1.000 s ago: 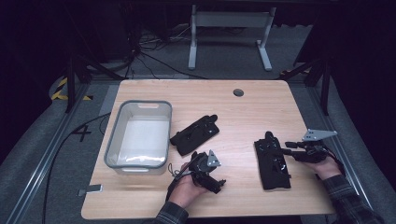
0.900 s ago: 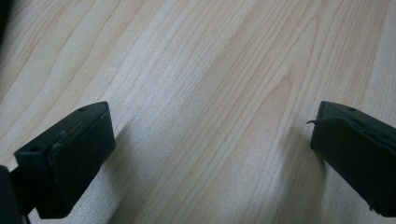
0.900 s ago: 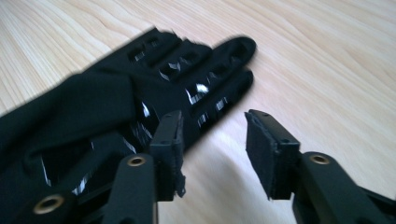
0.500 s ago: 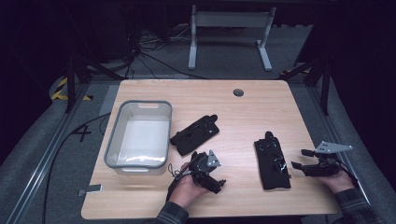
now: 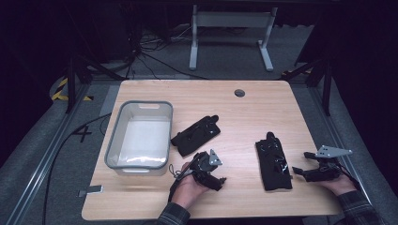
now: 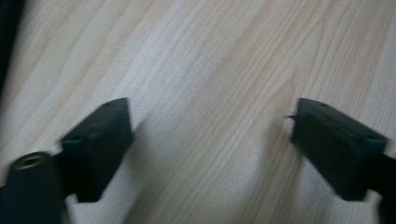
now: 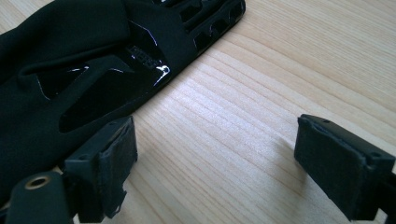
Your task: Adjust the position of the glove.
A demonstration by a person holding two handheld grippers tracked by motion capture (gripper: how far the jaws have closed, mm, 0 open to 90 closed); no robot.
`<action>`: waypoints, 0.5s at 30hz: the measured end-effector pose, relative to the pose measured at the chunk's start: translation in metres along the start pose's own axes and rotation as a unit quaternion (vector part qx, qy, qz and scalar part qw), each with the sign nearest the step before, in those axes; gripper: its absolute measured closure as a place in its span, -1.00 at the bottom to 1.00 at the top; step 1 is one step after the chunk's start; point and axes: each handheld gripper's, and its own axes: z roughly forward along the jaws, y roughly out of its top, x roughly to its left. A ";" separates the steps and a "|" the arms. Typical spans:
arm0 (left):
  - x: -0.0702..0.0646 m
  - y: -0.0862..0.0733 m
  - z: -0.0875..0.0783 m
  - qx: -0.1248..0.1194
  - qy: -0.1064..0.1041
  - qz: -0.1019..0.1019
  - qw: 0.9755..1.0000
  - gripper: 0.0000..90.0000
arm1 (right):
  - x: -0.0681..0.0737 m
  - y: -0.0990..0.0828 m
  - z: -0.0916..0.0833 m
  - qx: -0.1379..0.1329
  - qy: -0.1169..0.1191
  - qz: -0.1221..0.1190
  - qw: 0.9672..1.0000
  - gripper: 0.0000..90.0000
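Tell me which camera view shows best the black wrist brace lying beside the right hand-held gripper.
The high view: the black wrist brace lies there whole on the wooden table. The right gripper view shows close detail of one part, glossy panels and slots. The left gripper view shows bare table wood between its jaws.

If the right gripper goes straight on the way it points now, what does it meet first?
Most likely the right black glove. The right gripper points left at it, jaws open with only bare table between them; in its own view the glove lies just ahead, slightly left.
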 end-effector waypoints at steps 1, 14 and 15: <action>0.001 0.001 -0.001 0.006 0.002 -0.006 1.000 -0.58 | 0.000 0.000 0.000 0.000 0.000 0.000 1.000 -0.70; 0.022 0.020 -0.014 -0.008 0.048 -0.026 0.998 0.69 | 0.000 0.000 0.000 0.001 0.001 -0.001 1.000 -0.71; 0.025 0.022 -0.014 -0.008 0.052 -0.032 0.998 0.69 | 0.000 0.000 0.000 0.001 0.001 0.000 1.000 -0.71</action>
